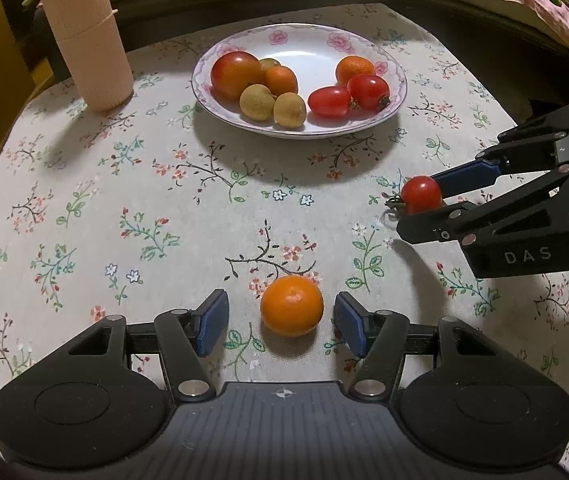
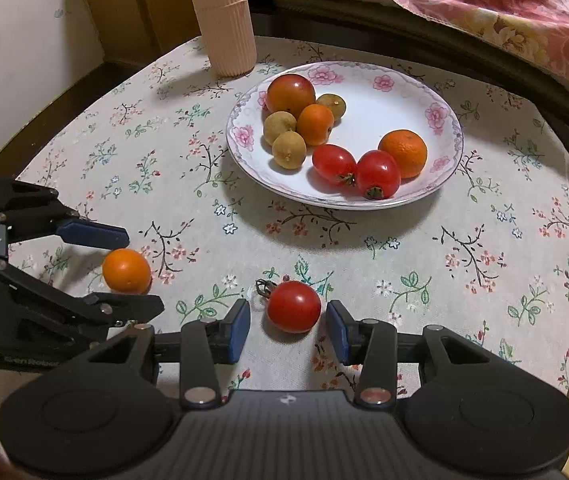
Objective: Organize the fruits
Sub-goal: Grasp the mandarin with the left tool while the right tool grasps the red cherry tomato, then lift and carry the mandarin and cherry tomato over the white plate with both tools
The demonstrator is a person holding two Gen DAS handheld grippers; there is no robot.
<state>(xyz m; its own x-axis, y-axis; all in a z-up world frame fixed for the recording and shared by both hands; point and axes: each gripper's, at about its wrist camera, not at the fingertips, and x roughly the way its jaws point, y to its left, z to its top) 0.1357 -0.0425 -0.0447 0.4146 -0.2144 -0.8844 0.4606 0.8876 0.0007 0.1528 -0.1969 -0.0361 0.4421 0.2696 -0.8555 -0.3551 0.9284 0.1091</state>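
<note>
Small orange (image 1: 292,305) lies on the table (image 1: 84,184), low centre of the left wrist view, between the fingers of the left gripper (image 1: 280,324). Fingers spread wide; blue pads flank the fruit on both sides with a gap each side, no contact visible. The same orange (image 2: 127,271) shows at mid left of the right wrist view, framed by the left gripper (image 2: 140,272) entering from the left edge.

Cherry tomato (image 2: 293,306) sits on the table at low centre of the right wrist view, stem pointing to upper left, between the fingers of the right gripper (image 2: 288,330). Fingers wide here too; pads just beside the tomato, not touching. In the left wrist view the tomato (image 1: 421,195) appears at mid right, between the right gripper's (image 1: 420,204) two fingers.

White plate (image 2: 404,92) with pink flower rim, upper centre of both views. On it, one cluster: a large orange-red tomato (image 2: 290,94), a small orange, two tan longans (image 2: 288,149), one greenish fruit behind. Second cluster nearby: two red oblong tomatoes (image 2: 376,174) touching, an orange (image 2: 403,153) just beside them.

Floral cloth covers the table. Ribbed beige cylinder (image 2: 224,20) stands upright at upper left, beyond the plate. Pink patterned fabric (image 2: 484,8) across the upper right.
</note>
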